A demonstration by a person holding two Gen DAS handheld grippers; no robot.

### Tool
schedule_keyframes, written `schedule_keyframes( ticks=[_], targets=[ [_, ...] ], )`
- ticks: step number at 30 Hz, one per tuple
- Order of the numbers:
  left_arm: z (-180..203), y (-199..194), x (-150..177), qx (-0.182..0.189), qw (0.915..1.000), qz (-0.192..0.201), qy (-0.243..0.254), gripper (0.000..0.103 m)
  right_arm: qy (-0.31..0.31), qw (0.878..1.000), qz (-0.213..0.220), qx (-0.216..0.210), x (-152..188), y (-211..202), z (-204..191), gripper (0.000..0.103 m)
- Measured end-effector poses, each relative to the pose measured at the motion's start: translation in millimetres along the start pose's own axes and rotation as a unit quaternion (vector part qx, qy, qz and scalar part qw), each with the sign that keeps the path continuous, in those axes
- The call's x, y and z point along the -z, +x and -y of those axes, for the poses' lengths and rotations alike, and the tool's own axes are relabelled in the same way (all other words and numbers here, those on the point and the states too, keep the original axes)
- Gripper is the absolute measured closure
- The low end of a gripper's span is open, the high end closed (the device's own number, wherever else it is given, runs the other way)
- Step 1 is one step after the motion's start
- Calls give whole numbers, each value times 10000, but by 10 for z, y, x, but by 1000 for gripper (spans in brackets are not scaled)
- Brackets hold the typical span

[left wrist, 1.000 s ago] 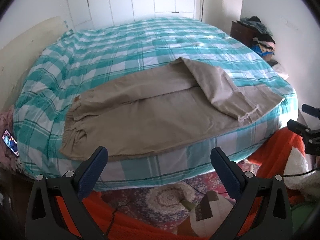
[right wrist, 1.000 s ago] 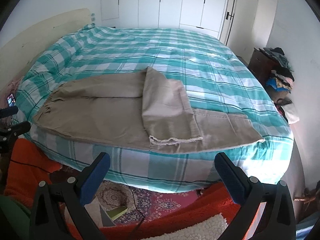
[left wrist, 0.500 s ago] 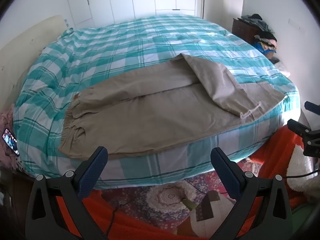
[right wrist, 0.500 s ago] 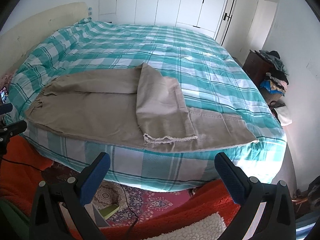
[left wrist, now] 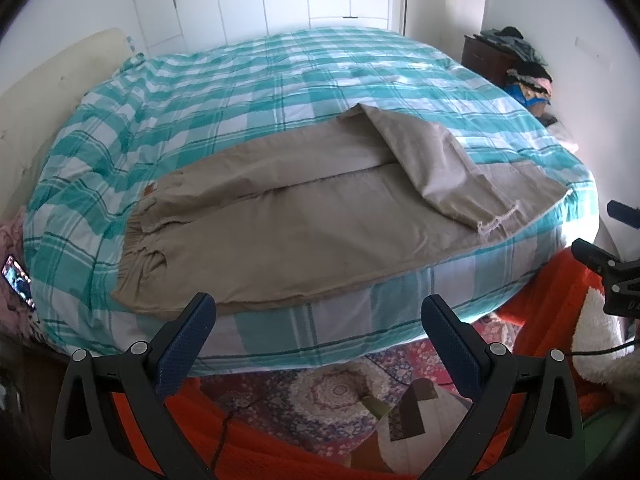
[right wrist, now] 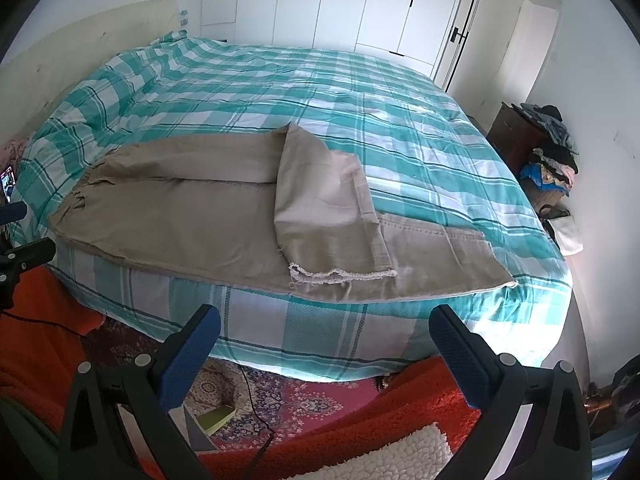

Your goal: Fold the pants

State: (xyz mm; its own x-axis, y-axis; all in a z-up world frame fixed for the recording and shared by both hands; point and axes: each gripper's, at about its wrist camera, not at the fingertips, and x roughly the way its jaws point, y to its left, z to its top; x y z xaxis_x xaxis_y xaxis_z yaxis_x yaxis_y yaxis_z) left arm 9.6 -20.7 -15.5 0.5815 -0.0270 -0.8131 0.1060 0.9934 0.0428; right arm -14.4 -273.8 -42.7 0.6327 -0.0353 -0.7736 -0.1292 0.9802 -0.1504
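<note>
Beige pants lie flat along the near edge of a bed with a teal and white checked cover. The waistband is at the left; one leg's lower part is folded back across the other, its frayed hem near the bed edge. The pants also show in the right wrist view. My left gripper is open and empty, held off the bed below the pants' near edge. My right gripper is open and empty, below the frayed hem.
An orange rug and a patterned carpet cover the floor by the bed. A dark cabinet piled with clothes stands at the right wall. White wardrobe doors are behind the bed. A phone lies at the left.
Both grippers have drifted slightly closer to the bed and a little higher. The pants have not moved and both grippers stay open.
</note>
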Motion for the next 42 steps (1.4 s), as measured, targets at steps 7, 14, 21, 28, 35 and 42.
schedule_keyframes(
  ticks=[7,14,21,28,35,42],
  targets=[
    [-8,26,19,9,10000,-34,-1,1,-10,10000,-15,16,4,2,-6,0],
    [-18,29,22,7,10000,-41,1,1,-36,10000,-8,36,12,6,-6,0],
    [-33,60,23,5,10000,-58,17,1,-40,10000,-1,-91,24,22,-11,0],
    [-38,64,17,32,10000,-60,-4,1,109,9956,138,-921,-29,196,154,0],
    [-73,1,18,-50,10000,8,-57,1,-1058,9847,-350,-1343,-201,1093,103,15],
    [-141,40,5,-122,9997,-88,-187,1,-1201,9763,-809,-1608,-290,1768,45,41]
  ],
)
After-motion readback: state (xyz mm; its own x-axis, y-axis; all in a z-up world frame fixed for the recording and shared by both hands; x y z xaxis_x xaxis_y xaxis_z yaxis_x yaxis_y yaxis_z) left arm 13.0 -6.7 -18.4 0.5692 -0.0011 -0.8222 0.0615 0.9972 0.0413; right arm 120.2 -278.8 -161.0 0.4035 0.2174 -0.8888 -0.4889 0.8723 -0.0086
